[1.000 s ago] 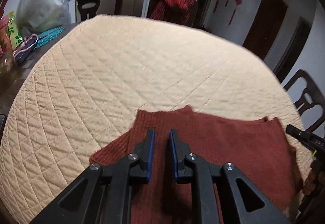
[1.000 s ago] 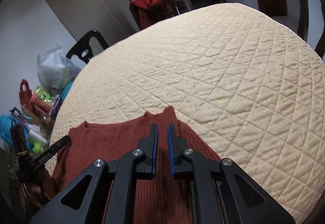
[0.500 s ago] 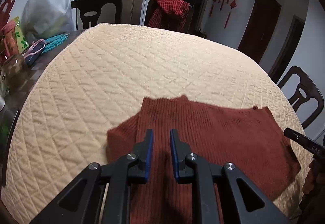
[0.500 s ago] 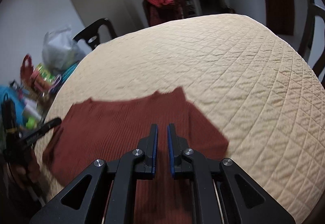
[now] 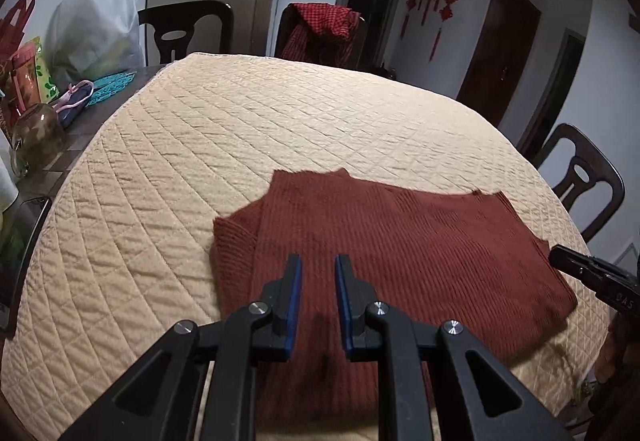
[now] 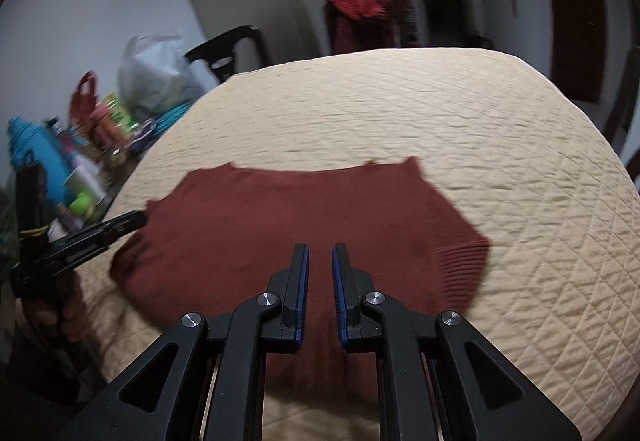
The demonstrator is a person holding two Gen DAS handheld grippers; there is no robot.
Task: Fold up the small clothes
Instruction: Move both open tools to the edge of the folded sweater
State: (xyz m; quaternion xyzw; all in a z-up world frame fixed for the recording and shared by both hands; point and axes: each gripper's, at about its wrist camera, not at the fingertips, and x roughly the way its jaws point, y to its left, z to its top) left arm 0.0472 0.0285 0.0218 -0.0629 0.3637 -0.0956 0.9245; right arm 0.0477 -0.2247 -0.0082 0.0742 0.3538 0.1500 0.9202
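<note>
Hovering over the rust knit top (image 5: 400, 253), the left tool (image 5: 317, 273) keeps its jaws slightly apart, gripping nothing. The right tool (image 6: 319, 265) is opening, equally empty. Bare quilted surface (image 5: 280, 129) stretches beyond both. Since a second ago both tools have drawn back, showing more of the flat garment.

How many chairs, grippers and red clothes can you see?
Dark wooden chairs: 3
Black two-finger grippers, left and right: 2
Red clothes, rust-red ribbed knit sweater and red checked garment: 2
Total: 7
</note>
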